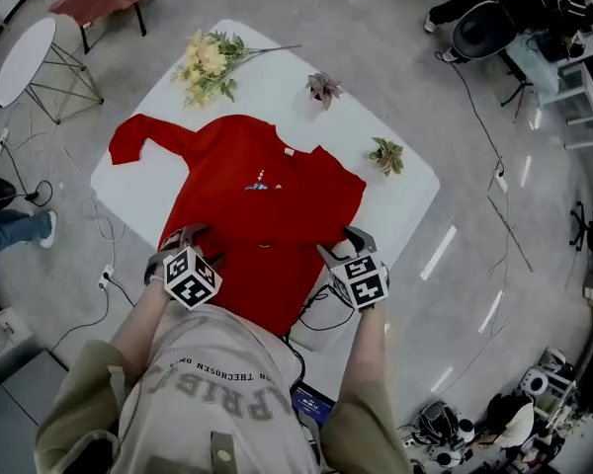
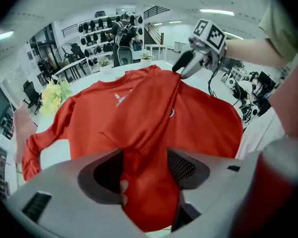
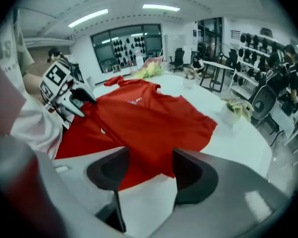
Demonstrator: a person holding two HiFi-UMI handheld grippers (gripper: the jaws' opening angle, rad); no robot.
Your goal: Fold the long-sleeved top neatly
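Note:
A red long-sleeved top (image 1: 267, 196) lies on the white table (image 1: 400, 210). One sleeve (image 1: 138, 138) stretches out to the far left, and the right side is folded in over the body. My left gripper (image 1: 183, 235) is at the near left hem; in the left gripper view a bunched fold of red cloth (image 2: 149, 182) is pinched between its jaws (image 2: 144, 163). My right gripper (image 1: 351, 237) stands at the near right edge of the top. Its jaws (image 3: 150, 165) are apart over the hem (image 3: 139, 175) and bare table, gripping nothing.
A bunch of yellow flowers (image 1: 208, 62) and two small plants (image 1: 323, 89) (image 1: 385, 154) sit along the far side of the table. Black cables (image 1: 321, 312) hang at the near edge. A round side table (image 1: 25, 55) stands on the floor at the left.

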